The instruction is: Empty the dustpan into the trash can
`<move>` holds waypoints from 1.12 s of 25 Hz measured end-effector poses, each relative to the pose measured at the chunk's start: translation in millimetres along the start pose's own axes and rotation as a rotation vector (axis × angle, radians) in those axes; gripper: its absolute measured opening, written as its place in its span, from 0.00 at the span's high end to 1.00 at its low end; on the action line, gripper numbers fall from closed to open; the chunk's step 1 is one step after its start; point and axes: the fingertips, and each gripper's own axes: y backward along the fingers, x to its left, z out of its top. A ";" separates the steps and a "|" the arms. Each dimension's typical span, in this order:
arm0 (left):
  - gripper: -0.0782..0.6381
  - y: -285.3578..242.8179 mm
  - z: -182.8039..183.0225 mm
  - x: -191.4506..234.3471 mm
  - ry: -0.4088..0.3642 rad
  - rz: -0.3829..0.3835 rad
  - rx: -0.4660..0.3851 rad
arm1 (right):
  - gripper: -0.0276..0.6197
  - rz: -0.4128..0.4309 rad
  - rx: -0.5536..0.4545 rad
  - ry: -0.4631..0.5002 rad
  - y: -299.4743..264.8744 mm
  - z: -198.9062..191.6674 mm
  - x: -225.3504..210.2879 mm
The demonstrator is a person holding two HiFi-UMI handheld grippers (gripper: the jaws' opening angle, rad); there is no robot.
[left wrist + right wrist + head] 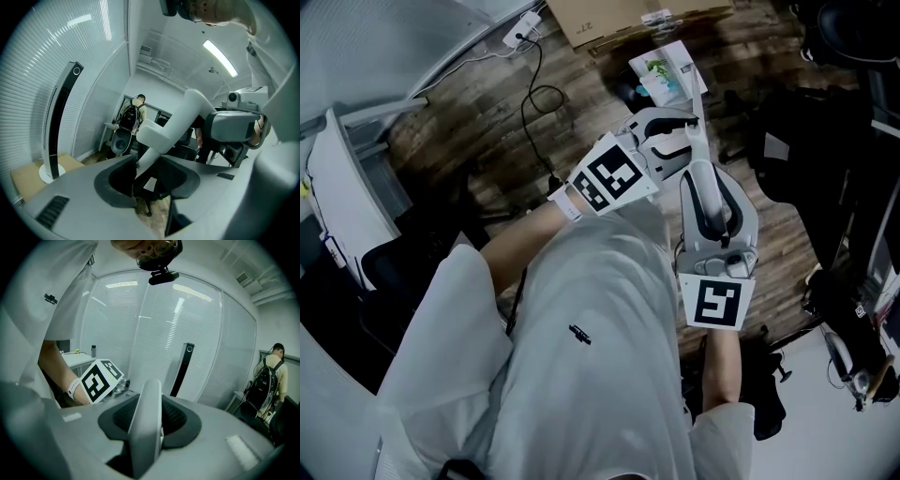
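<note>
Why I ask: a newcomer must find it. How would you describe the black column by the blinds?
Find the wall of white blinds. Before it the column stands on a round white base, beside a cardboard box. Alone there it is tall, thin and dark, with a small ring at its top.

Head view overhead; gripper views close-up.

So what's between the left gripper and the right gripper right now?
A white handle, probably the dustpan's. The left gripper view shows it running from the left gripper's jaws up to the right gripper, which grips it too.
</note>
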 end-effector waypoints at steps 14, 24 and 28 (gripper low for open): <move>0.69 21.9 0.2 -3.4 0.014 0.071 -0.033 | 0.76 0.097 0.013 0.148 5.6 -0.6 28.0; 0.69 35.8 -7.5 -4.2 0.025 0.104 -0.033 | 0.76 0.142 0.006 0.226 5.9 -1.0 44.6; 0.69 33.5 -5.5 -4.6 0.016 0.104 -0.036 | 0.76 0.139 -0.001 0.226 6.9 -0.3 41.4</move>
